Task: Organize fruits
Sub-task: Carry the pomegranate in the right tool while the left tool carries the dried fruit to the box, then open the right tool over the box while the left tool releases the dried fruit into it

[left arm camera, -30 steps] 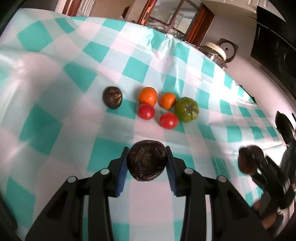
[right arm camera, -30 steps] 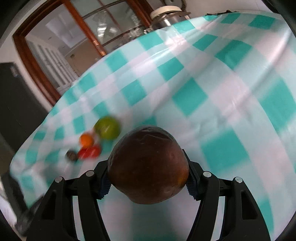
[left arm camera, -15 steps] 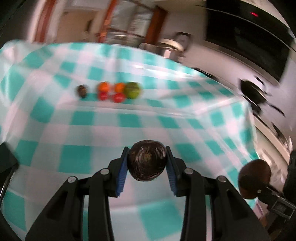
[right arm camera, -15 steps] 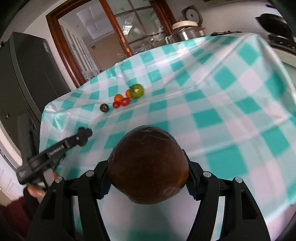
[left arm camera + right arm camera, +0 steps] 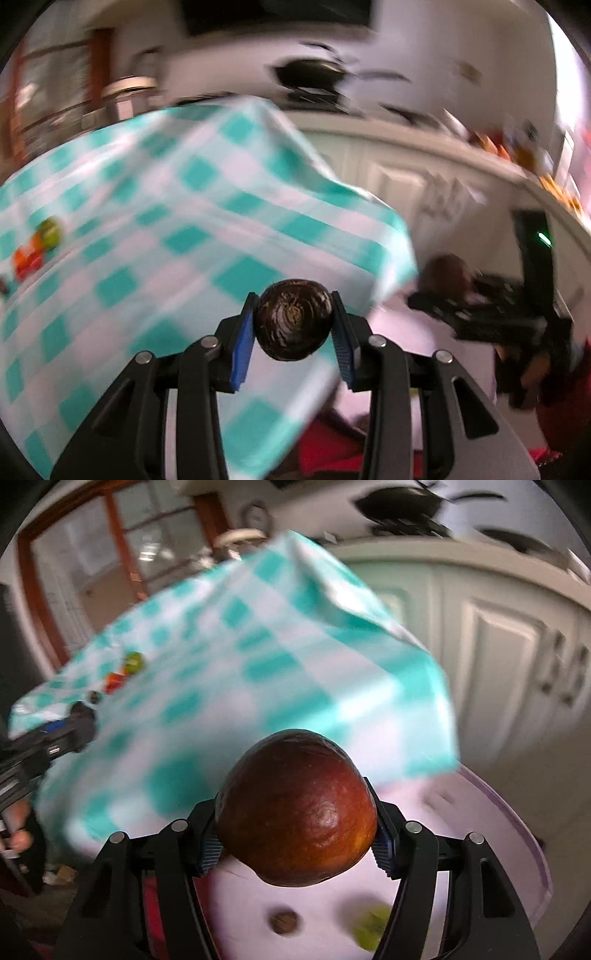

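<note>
The left gripper [image 5: 293, 325] is clenched on a small dark fruit [image 5: 293, 319], its blue pads [image 5: 243, 341] pressed to both sides of the wrinkled, nearly black skin. The fruit hangs in the air above the near corner of a teal-and-white checked tablecloth [image 5: 155, 229]. Far off at the left edge of that cloth sits a blurred cluster of fruits [image 5: 35, 245]: red, orange and green ones close together. To the right, past the cloth's corner, the other gripper shows as a dark blur with a brown fruit at its tip.

The right gripper [image 5: 295, 834] grasps a large reddish-brown fruit [image 5: 297, 808], the pads tight on its flanks and mostly hidden behind it. It is held above a pale pink surface [image 5: 480, 834] that lies just beside the cloth's hanging corner. On that surface, below the held fruit, lie a small brown round thing [image 5: 283, 921] and a blurred yellow-green one [image 5: 371, 926], apart from each other. Farther out, the cluster on the cloth appears again as small spots near the far left edge, and the left gripper's tip pokes in from the left with a hand [image 5: 18, 834] below it. White cabinet doors [image 5: 509, 672] stand behind, to the right.
</note>
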`<action>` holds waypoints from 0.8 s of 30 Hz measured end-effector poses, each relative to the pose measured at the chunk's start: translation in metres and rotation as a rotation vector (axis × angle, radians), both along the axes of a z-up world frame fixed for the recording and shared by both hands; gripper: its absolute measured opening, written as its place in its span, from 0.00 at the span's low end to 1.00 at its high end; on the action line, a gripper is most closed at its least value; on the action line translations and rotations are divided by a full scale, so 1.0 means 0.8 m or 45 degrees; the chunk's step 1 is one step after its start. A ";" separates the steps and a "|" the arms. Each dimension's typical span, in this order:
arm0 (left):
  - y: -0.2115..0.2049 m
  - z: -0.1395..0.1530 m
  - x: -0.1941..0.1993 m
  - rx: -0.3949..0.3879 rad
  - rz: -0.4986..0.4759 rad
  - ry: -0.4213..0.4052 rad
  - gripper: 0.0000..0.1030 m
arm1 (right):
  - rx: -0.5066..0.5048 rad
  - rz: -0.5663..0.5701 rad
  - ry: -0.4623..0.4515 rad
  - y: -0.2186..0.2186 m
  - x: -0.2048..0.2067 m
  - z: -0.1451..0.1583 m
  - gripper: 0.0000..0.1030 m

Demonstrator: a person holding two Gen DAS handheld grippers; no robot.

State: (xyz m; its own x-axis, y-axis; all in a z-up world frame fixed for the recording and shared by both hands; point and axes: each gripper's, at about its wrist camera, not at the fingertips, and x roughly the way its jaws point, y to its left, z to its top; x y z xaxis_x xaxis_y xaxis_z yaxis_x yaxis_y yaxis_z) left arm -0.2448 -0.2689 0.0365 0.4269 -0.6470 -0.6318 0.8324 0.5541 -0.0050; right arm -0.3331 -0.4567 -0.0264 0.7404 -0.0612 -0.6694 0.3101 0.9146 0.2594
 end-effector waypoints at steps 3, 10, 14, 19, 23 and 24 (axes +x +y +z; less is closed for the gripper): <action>-0.050 -0.022 -0.035 0.109 -0.173 -0.002 0.37 | 0.000 -0.101 0.137 -0.033 -0.015 -0.036 0.62; -0.146 -0.101 -0.087 0.388 -0.454 0.075 0.37 | -0.005 -0.218 0.470 -0.075 -0.010 -0.114 0.62; -0.187 -0.160 -0.102 0.570 -0.543 0.113 0.37 | -0.087 -0.201 0.639 -0.079 0.003 -0.147 0.62; -0.217 -0.218 -0.093 0.751 -0.531 0.150 0.37 | -0.123 -0.132 0.742 -0.090 0.019 -0.167 0.62; -0.226 -0.259 -0.081 0.885 -0.503 0.152 0.37 | -0.118 -0.103 0.808 -0.100 0.041 -0.181 0.62; -0.227 -0.267 -0.080 0.909 -0.505 0.154 0.37 | -0.123 -0.097 0.831 -0.099 0.046 -0.187 0.62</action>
State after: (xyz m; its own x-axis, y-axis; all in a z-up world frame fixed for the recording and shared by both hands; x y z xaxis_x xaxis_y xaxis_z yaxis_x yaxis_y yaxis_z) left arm -0.3090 -0.4506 -0.1773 0.1540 -0.1608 -0.9749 0.9832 0.1228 0.1351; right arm -0.2964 -0.5357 -0.1759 0.1763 -0.1797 -0.9678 0.4402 0.8938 -0.0858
